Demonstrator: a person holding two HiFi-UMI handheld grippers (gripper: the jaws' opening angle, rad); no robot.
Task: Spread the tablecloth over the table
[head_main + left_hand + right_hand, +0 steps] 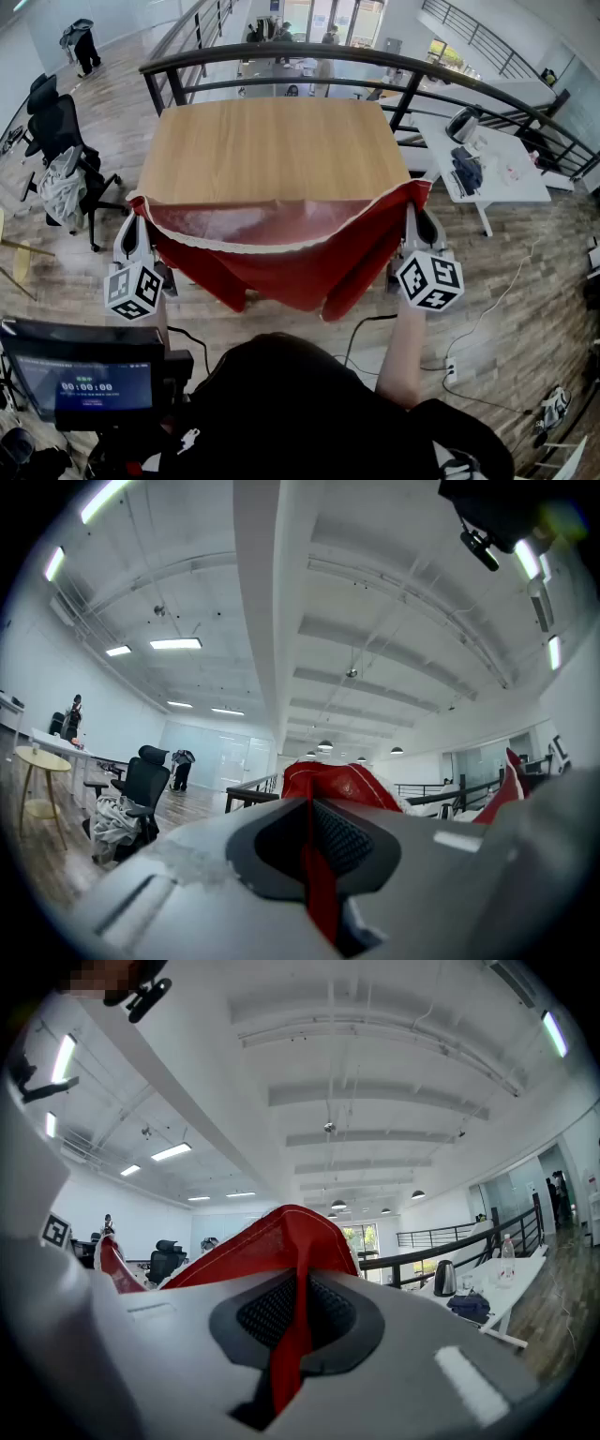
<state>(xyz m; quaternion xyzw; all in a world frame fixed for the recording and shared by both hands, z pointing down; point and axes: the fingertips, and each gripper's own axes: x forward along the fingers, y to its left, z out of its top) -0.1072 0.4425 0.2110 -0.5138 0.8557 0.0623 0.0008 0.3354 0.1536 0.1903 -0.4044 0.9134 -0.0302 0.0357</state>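
I have the red tablecloth (272, 239) by two corners, one in each gripper. My left gripper (138, 214) is pressed together on the corner at 9 o'clock of the cloth, with a red fold running down between its pads. My right gripper (415, 211) pinches the corner at 3 o'clock the same way. Both point level, toward 12 o'clock. Between them the lace-trimmed edge sags in a shallow curve over the near edge of the wooden table (272, 141), and a narrow band of cloth seems to rest on the top there. The rest hangs bunched toward 6 o'clock, below the table edge. The tabletop out to the railing (375, 61) at 12 o'clock is bare wood.

I judge the spreading barely begun: the corners are gripped but the cloth is not yet drawn across. Next I should carry both corners together toward 12 o'clock, high enough for the hanging part to clear the near edge and wide enough to hold the edge taut.
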